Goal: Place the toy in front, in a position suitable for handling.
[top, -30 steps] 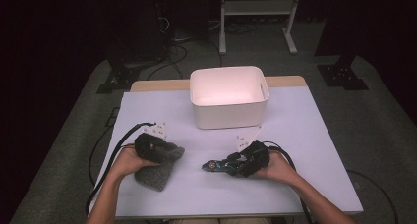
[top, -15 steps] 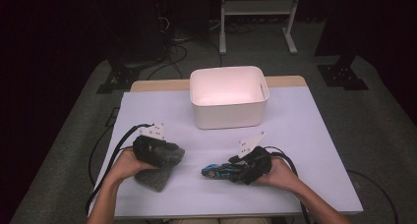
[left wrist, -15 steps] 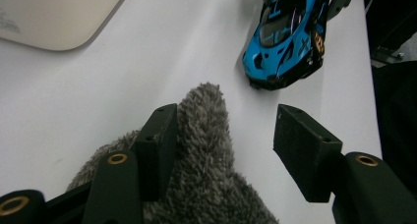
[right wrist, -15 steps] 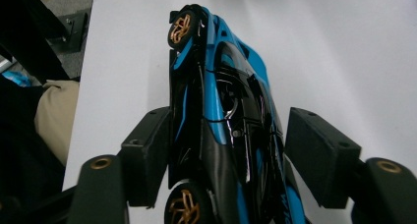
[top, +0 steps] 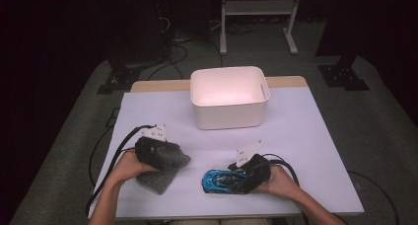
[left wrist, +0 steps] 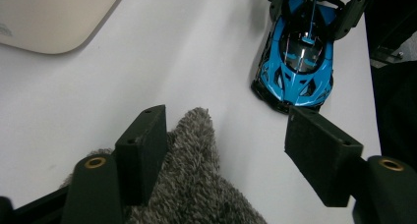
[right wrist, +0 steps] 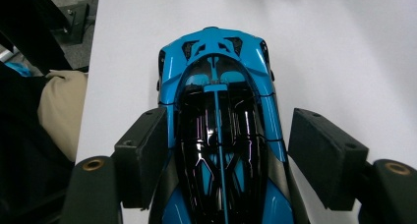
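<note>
A blue and black toy car (top: 222, 181) lies on the white table near the front edge. My right gripper (top: 235, 177) straddles its rear. In the right gripper view the car (right wrist: 221, 111) sits between the jaws, which have just been opening; the right pad (right wrist: 322, 153) stands clear of it. My left gripper (top: 178, 158) rests over a grey fuzzy cloth (top: 160, 179) at the front left. Its jaws have also just been opening. The cloth (left wrist: 196, 184) lies beside the left pad (left wrist: 145, 150), with a wide gap to the other.
A white plastic bin (top: 229, 111) stands at the middle back of the table, its corner in the left gripper view (left wrist: 54, 17). Cables trail from both grippers over the table's edges. A metal stand (top: 256, 8) stands on the floor behind.
The right gripper and the blue car have shifted toward the near edge of the table. The left hand has stayed over the cloth.
</note>
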Demonstrator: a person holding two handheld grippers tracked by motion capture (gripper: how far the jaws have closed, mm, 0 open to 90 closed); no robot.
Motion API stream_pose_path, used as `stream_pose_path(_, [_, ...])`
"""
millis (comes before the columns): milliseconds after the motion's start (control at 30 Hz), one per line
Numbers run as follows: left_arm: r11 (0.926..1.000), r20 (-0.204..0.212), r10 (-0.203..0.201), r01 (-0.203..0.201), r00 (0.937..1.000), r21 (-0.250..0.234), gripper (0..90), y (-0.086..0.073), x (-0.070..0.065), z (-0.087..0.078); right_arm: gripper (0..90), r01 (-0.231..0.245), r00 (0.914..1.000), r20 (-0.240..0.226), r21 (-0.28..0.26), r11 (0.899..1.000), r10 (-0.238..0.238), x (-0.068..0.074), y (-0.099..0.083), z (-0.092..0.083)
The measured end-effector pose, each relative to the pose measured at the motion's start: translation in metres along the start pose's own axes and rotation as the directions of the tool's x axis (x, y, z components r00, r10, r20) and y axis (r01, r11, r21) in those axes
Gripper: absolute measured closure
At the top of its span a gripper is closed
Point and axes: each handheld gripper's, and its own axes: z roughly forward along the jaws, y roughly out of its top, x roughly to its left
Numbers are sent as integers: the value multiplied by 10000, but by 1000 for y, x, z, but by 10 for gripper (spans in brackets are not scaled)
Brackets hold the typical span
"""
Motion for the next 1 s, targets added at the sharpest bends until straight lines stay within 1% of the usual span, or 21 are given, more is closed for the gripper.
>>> stream_pose_path(33, [10000,-19,18,-18,10000,49,312,0,0,1,294,-2,10000,-25,2,10000,2,0,0,0])
stream_pose_path(133, [10000,-40,63,-63,10000,2,305,0,-1,2,284,23,9999,-150,-94,10000,-25,0,1,0])
stream_pose_path(233, [9999,-163,128,-130,9998,-109,297,0,-2,1,265,-91,9997,-223,-287,9995,85,-2,2,-4])
stream_pose_path(267, [9998,-201,142,-144,9997,-105,294,0,-2,1,254,-30,9998,-176,-337,9994,24,-3,2,-6])
stream_pose_path(333, [9998,-279,132,-137,9995,-172,286,0,-3,2,241,-136,9998,-151,-340,9993,131,-4,3,-9])
stream_pose_path(400, [9996,-292,232,-237,9993,-177,285,-1,-4,2,241,-144,9998,-129,-383,9992,139,-6,2,-11])
stream_pose_path(467, [9995,-348,243,-250,9991,-210,280,-1,-5,2,237,-202,9997,-105,-409,9990,198,-9,2,-13])
stream_pose_path(533, [9992,-389,275,-286,9989,-280,280,-1,-7,1,237,-350,9993,-118,-579,9977,343,-11,1,-17])
stream_pose_path(600, [9990,-409,334,-345,9986,-285,278,-1,-8,1,237,-366,9993,-115,-685,9970,359,-13,0,-19])
stream_pose_path(633, [9988,-411,364,-377,9985,-300,276,-1,-8,1,238,-475,9989,-94,-752,9960,470,-14,0,-21])
stream_pose_path(700, [9987,-423,356,-371,9985,-339,273,0,-9,1,238,-435,9990,-70,-809,9958,431,-16,0,-22])
stream_pose_path(733, [9987,-429,344,-360,9985,-357,271,0,-9,1,237,-413,9991,-29,-659,9970,412,-18,2,-23])
stream_pose_path(767, [9986,-439,341,-358,9985,-379,268,0,-9,0,237,-350,9994,10,-653,9973,351,-19,3,-25])
stream_pose_path(867, [9980,-486,395,-418,9980,-468,265,0,-10,-2,237,-364,9993,14,-858,9957,366,-23,8,-31])
stream_pose_path(933, [9976,-516,376,-405,9980,-566,264,-1,-11,-2,237,-315,9994,87,-771,9965,323,-26,12,-35])
stream_pose_path(967, [9977,-539,352,-382,9979,-559,260,-1,-11,-2,237,-374,9992,94,-872,9955,384,-28,13,-37])
stream_pose_path(1000, [9976,-545,321,-353,9980,-588,257,-2,-11,-2,236,-350,9993,97,-835,9959,360,-30,15,-39])
